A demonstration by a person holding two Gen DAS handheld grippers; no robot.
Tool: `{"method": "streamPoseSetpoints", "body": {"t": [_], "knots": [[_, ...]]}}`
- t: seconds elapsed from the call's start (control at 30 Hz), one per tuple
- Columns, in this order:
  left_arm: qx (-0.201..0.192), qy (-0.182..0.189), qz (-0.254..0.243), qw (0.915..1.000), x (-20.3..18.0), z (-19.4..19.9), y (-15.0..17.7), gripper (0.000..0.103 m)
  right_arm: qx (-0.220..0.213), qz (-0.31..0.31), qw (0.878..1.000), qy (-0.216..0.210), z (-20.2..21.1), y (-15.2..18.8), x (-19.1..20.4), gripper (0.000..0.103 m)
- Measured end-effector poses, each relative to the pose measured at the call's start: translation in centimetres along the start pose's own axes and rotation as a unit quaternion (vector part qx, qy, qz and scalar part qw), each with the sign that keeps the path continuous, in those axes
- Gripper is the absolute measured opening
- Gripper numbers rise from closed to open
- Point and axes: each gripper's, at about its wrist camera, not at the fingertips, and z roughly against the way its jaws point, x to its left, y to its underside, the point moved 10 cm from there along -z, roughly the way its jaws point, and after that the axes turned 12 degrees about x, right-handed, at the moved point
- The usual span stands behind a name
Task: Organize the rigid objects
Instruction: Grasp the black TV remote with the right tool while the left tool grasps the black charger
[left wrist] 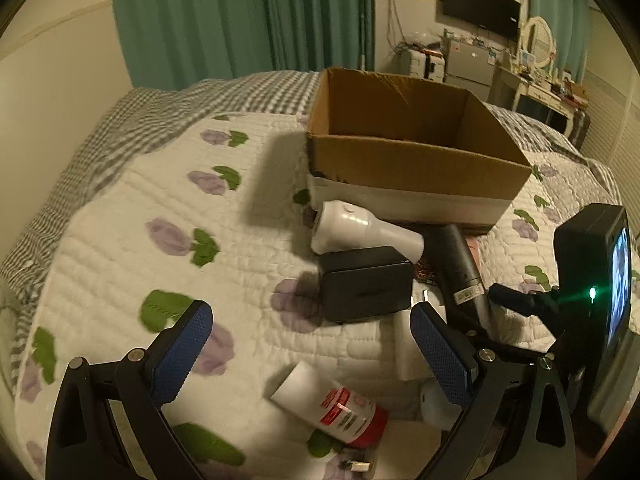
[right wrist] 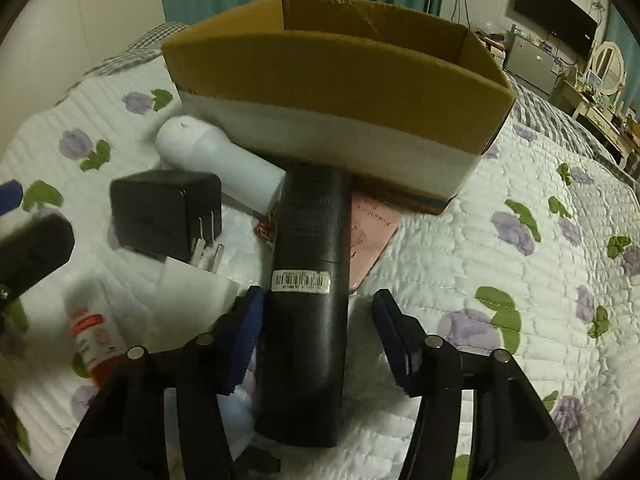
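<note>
step in hand looked like a pick-up for the cardboard box [right wrist: 336, 92], which sat on the quilted bed [right wrist: 500, 264]. left gripper [left wrist: 311, 356] hung wide open and empty above the red-and-white bottle [left wrist: 332, 408], near the black charger [left wrist: 366, 286]. right gripper [right wrist: 318, 330] straddled the black cylinder [right wrist: 308, 280], left pad at its side, right pad apart; next move likely called for closing, then lifting over the box wall.

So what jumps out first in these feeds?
The open cardboard box standing on the floral quilt, nothing visible inside. Before it, a black cylinder lies between the open right gripper's fingers. A black plug adapter sits ahead of the open left gripper.
</note>
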Motion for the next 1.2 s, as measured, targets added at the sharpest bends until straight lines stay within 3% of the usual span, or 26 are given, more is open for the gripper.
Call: {"method": "streamPoseSetpoints", "body": {"t": [0.07,0.17,0.37,0.6,0.67,0.73,0.8,1.03,1.1,1.17,1.2], "knots": [[0.005,0.009,-0.007,0.9999,-0.8,-0.3,-0.4,0.1,-0.007,0.002,1.0,-0.016,0.6,0.0,0.2,0.042],[0.008,0.015,-0.013,0.9998,-1.9,-0.8,-1.2,0.1,-0.027,0.002,1.0,0.003,2.2,-0.2,-0.6,0.041],[0.018,0.017,-0.003,0.9997,-2.8,-2.9,-2.9,0.1,-0.039,-0.033,0.999,-0.008,3.7,-0.3,-3.0,0.039],[0.045,0.01,0.01,0.9989,-2.4,-6.0,-2.7,0.098,-0.039,-0.036,0.998,-0.018,3.5,-0.2,-3.0,0.039],[0.055,0.005,0.02,0.9983,-2.0,-6.7,-2.5,0.094,-0.04,-0.036,0.998,-0.018,3.5,-0.3,-3.0,0.039],[0.061,0.026,0.018,0.9976,-2.4,-6.9,-2.4,0.085,-0.04,-0.035,0.998,-0.018,3.5,-0.2,-3.0,0.039],[0.058,0.037,0.005,0.9976,-3.1,-6.6,-2.3,0.07,-0.041,-0.033,0.998,-0.017,3.6,-0.1,-2.9,0.039],[0.051,0.035,0.001,0.9981,-2.9,-5.3,-1.9,0.069,-0.049,-0.034,0.998,-0.012,4.5,0.2,-3.1,0.037],[0.043,0.036,0.002,0.9984,-2.9,-4.3,-1.8,0.069,-0.057,-0.036,0.998,-0.009,5.5,0.1,-3.2,0.033],[0.032,0.039,0.004,0.9987,-2.8,-3.1,-2.0,0.069,-0.066,-0.034,0.997,-0.007,6.4,0.0,-3.3,0.015],[0.028,0.04,0.004,0.9988,-2.8,-2.6,-2.1,0.069,-0.064,-0.032,0.997,-0.004,6.7,0.0,-3.3,0.014]]}}
